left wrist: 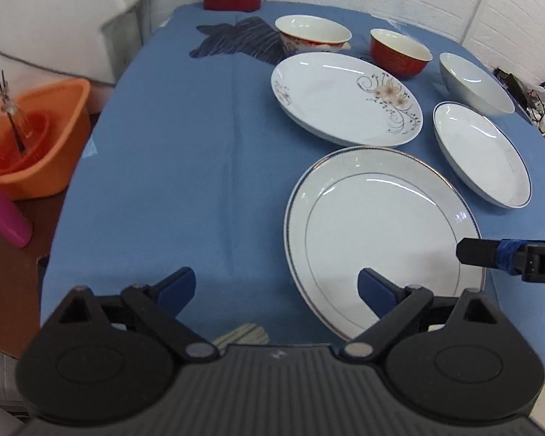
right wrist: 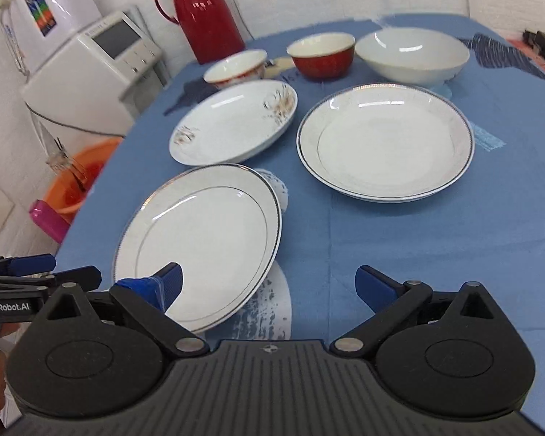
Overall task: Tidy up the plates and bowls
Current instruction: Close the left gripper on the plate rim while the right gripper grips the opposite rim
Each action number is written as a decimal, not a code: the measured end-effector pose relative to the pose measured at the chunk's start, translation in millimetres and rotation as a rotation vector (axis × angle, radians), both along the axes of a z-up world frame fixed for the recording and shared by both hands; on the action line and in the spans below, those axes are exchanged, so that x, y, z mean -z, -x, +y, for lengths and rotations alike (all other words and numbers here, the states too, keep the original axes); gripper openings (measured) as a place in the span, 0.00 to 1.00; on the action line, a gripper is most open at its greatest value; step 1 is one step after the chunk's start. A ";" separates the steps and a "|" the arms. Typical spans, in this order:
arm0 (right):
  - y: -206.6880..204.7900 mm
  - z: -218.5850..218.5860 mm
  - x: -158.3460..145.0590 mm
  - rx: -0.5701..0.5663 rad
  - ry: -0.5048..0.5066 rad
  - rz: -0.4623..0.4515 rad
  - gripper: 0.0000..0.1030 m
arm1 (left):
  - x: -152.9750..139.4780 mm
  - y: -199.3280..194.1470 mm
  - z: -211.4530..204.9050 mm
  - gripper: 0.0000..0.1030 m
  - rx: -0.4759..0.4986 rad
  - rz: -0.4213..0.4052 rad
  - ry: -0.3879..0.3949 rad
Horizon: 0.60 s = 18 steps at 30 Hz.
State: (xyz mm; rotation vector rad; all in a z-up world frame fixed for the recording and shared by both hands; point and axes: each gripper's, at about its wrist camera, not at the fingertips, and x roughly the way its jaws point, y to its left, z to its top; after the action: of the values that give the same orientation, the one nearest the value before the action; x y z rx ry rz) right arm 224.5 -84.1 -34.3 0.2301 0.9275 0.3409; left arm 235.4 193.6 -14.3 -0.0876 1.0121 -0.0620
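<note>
On the blue tablecloth (left wrist: 170, 152) lie a silver-rimmed flat plate (left wrist: 377, 232) (right wrist: 203, 239), a flowered plate (left wrist: 341, 98) (right wrist: 236, 127) and a blue-rimmed deep plate (left wrist: 483, 152) (right wrist: 385, 141). Behind them stand a red-patterned white bowl (left wrist: 312, 32) (right wrist: 236, 67), a red bowl (left wrist: 399, 52) (right wrist: 321, 54) and a plain white bowl (left wrist: 472, 83) (right wrist: 412, 54). My left gripper (left wrist: 276, 290) is open and empty, left of the flat plate's near edge. My right gripper (right wrist: 268, 285) is open and empty, its left finger over the flat plate's near rim.
A red thermos (right wrist: 199, 11) stands at the table's far edge. An orange basket (left wrist: 36, 141) and a pink cup (left wrist: 3, 210) sit on a low surface left of the table. A white appliance (right wrist: 90, 72) stands beyond it.
</note>
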 end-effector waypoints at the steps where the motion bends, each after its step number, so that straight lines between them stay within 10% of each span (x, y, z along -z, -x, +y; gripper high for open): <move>1: -9.8 0.5 4.9 0.002 -0.007 0.041 0.84 | 3.4 -5.0 2.3 0.92 -0.003 0.011 0.003; 18: -36.8 53.1 24.2 -0.076 0.303 0.072 0.89 | 25.6 -30.3 -6.5 0.89 0.037 0.031 -0.004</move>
State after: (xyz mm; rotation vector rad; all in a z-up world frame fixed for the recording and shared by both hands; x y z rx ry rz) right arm 261.3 -31.0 -58.5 -0.0711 1.0471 0.2591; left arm 265.7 187.1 -40.0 -0.0662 1.0450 -0.0926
